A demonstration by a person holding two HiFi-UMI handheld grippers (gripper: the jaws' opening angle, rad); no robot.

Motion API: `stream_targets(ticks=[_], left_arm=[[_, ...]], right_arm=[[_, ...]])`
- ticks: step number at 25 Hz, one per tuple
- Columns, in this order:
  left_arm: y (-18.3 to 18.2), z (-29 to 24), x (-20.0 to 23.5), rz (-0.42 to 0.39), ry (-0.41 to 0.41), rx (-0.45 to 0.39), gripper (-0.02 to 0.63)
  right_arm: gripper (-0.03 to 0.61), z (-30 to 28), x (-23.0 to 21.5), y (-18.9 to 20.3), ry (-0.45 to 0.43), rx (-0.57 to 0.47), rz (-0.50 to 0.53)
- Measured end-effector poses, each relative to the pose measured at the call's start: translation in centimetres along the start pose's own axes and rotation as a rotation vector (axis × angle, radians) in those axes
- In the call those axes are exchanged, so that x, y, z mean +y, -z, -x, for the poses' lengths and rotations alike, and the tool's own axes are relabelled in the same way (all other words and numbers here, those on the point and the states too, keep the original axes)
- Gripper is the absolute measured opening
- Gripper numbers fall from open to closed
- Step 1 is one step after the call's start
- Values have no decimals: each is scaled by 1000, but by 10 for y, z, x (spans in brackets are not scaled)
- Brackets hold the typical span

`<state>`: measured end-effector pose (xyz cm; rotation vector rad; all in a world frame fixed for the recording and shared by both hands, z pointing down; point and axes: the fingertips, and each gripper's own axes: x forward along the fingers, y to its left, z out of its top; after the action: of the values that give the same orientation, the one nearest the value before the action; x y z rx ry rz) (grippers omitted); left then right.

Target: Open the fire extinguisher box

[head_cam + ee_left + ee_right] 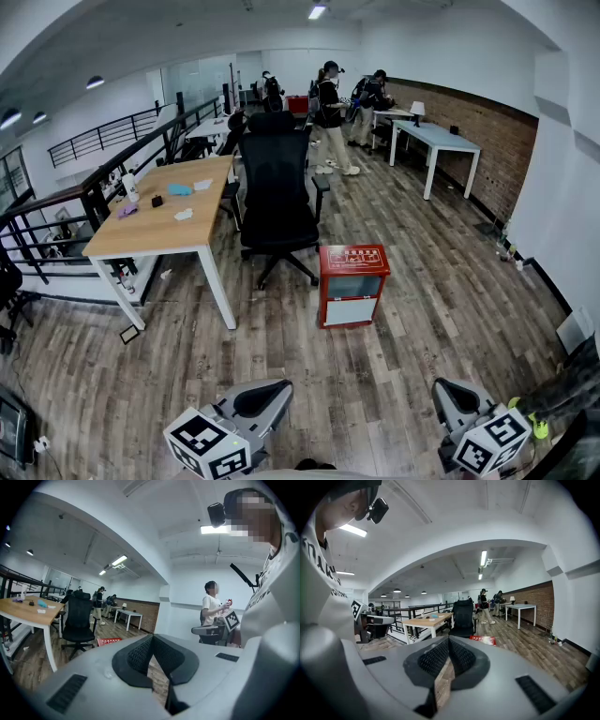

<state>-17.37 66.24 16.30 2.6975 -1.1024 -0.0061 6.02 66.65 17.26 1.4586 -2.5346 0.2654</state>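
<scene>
The fire extinguisher box [352,284] is a red cabinet with a pale glass front, standing closed on the wooden floor ahead of me. Its red top also shows far off as the box [108,641] in the left gripper view and the box [483,640] in the right gripper view. My left gripper [246,412] is held low at the bottom left, well short of the box. My right gripper [457,410] is at the bottom right. Both are shut with nothing between the jaws, as the left gripper [151,637] and right gripper [448,639] show close up.
A black office chair [277,192] stands just behind the box to the left. A wooden table [164,217] with small items is further left, by a black railing [84,192]. White desks [436,143] and several people [330,112] are at the far end. A brick wall [492,131] runs along the right.
</scene>
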Motion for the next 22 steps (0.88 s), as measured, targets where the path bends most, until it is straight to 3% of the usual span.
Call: stream_targets(ticks=[10,15,18,22], left_arm=[[4,5,14,-3,-3,-11,8],[5,14,25,-3,9,-4,8],[2,19,32,-4,18,1,8],[-2,24,45,-14,27,2,8]], right_arm=[[9,-4,5,2,11,12,18],[11,-10,16,-5,20,-45,-4],[11,-17,32,-9,-12,-66,39],[11,-30,48,-2,-2,-15,138]])
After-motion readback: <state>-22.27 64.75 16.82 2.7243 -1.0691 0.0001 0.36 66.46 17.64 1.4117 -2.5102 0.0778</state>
